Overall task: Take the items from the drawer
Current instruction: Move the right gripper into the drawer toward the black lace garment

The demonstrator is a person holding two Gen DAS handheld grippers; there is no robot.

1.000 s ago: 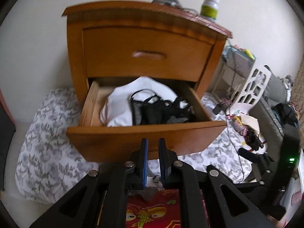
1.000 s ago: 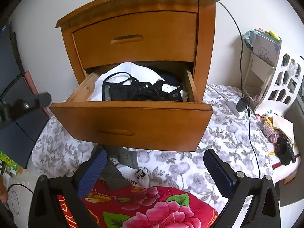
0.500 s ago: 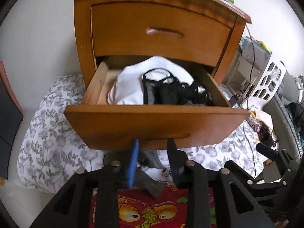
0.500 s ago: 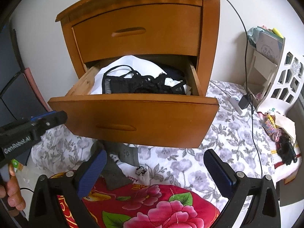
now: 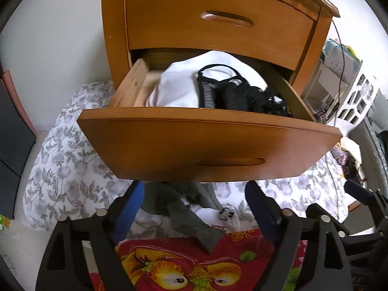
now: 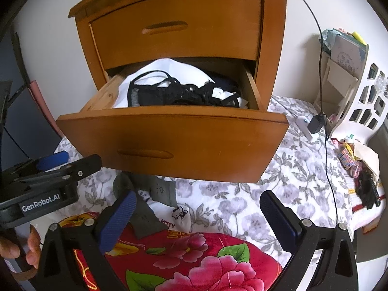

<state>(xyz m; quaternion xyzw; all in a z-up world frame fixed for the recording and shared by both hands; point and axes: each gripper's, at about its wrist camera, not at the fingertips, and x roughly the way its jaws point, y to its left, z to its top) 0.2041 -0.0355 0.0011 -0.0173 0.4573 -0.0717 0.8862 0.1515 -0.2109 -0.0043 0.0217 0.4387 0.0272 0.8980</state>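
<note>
Floral bedding (image 5: 63, 169), curved wooden drawer (image 5: 208, 148), lacy black garment (image 5: 242, 94)

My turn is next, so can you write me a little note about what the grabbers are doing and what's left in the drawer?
Left gripper: jaws opening, nothing between them; the grey garment lies loose below on the bedding.
Right gripper: open, empty, low over the red floral blanket.
Lower drawer: pulled out; a white garment and black lace underwear lie inside.
Done: grey garment out.
Left: take out the white and black pieces.
</note>
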